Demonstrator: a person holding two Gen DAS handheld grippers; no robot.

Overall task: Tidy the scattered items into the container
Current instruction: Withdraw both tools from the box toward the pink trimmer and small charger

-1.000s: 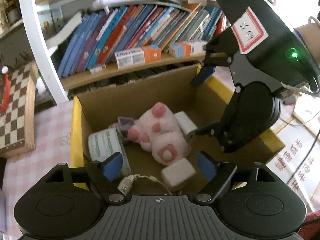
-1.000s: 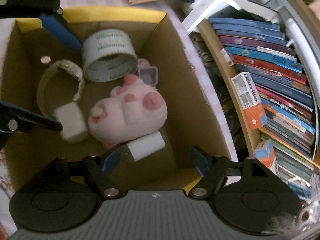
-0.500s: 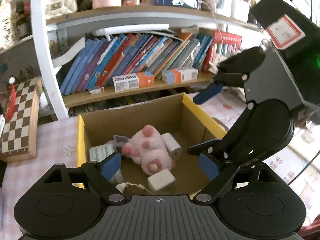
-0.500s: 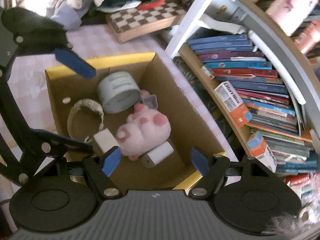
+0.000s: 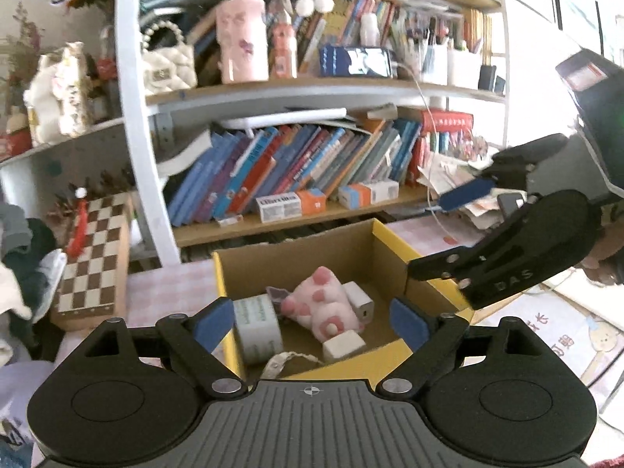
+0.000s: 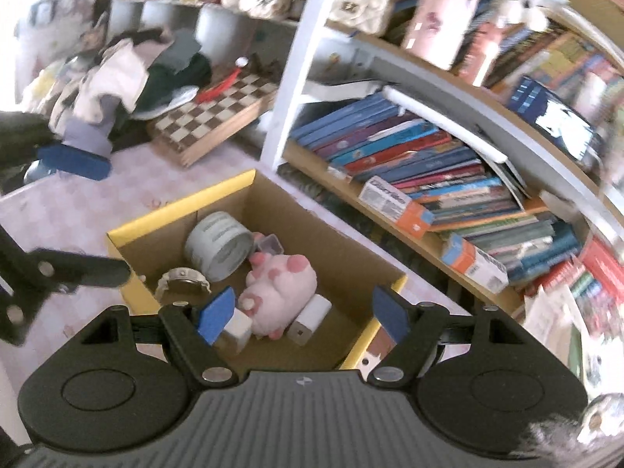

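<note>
We hold our left gripper (image 5: 312, 321) with its jaws spread and empty above the open yellow-edged cardboard box (image 5: 390, 234). Inside lie — from left to right — a grey tape roll (image 5: 257, 329), a pink plush toy (image 5: 323, 308) and a white charger block (image 5: 360, 300). Our right gripper (image 6: 302, 314) is also spread wide, holding nothing.

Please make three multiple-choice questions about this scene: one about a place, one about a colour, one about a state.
1. Where is the pink plush toy?
A. on the chessboard
B. inside the cardboard box
C. on the shelf

2. What colour is the rim of the box?
A. yellow
B. red
C. green

3. How is the right gripper?
A. shut on the toy
B. shut on tape
C. open, holding nothing

Answers: 1 B, it lies among the other items on the box floor. 2 A, the top edges are yellow. 3 C, the jaws stand wide apart with nothing between them.
</note>
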